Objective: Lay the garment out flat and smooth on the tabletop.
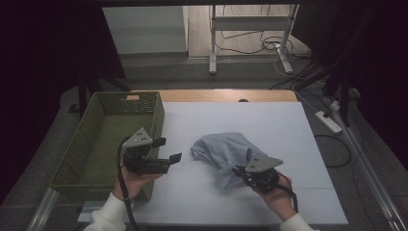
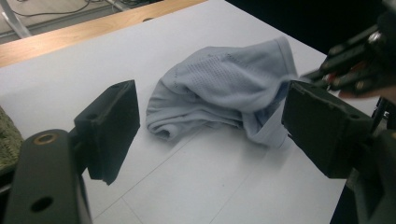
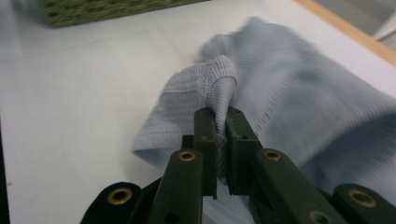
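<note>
High view: a crumpled light-blue garment (image 1: 222,153) lies on the white tabletop (image 1: 269,125), a little toward the near edge, right of centre. The right gripper (image 1: 239,172) bites into its near right side, jaws pinched together on a fold of the cloth. The right gripper view confirms it: a ribbed hem of the garment (image 3: 210,88) sits squeezed between the two black jaws, fabric bulging above them. Over on the left, the left gripper (image 1: 167,150) hangs just beside the green basket (image 1: 91,144) at the tabletop's left edge, jaws spread wide with nothing between them. In the left gripper view its pads (image 2: 114,126) frame the garment (image 2: 224,88), well apart from it.
</note>
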`<state>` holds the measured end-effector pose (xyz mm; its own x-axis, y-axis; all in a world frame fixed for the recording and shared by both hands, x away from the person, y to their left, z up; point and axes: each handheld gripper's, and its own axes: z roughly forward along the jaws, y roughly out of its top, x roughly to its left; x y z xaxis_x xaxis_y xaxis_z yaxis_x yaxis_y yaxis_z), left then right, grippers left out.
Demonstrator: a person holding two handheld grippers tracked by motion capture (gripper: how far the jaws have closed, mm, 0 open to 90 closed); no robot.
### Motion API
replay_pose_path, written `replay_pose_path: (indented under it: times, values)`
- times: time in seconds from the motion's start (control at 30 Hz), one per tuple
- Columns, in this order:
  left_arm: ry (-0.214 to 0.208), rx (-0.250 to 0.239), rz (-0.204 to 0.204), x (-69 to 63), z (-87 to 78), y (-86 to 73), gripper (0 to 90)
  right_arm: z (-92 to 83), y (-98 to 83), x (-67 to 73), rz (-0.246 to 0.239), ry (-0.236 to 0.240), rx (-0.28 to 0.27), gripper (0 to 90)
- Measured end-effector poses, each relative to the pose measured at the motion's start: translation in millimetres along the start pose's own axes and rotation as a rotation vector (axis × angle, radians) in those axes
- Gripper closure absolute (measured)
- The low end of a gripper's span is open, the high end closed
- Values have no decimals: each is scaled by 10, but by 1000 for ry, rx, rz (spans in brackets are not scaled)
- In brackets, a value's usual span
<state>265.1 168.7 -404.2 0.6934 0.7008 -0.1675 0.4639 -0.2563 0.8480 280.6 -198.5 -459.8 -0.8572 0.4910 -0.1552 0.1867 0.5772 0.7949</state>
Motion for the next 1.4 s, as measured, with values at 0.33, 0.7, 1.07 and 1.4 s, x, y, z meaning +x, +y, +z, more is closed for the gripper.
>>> replay_pose_path:
  times: [0.33,0.7,1.07,1.4]
  values:
    - [-7,2,7,-20,18,6,198,-429,-240,-282,91,-110,-35,847]
    - [-35,36,45,-139,168,-13,210,-485,-435,-411,134,-118,-25,845]
    - [-74,119,119,-372,518,-83,214,-416,-451,-436,135,-104,-14,844]
    - [-85,152,135,-433,733,-141,214,-396,-451,-436,134,-99,-13,844]
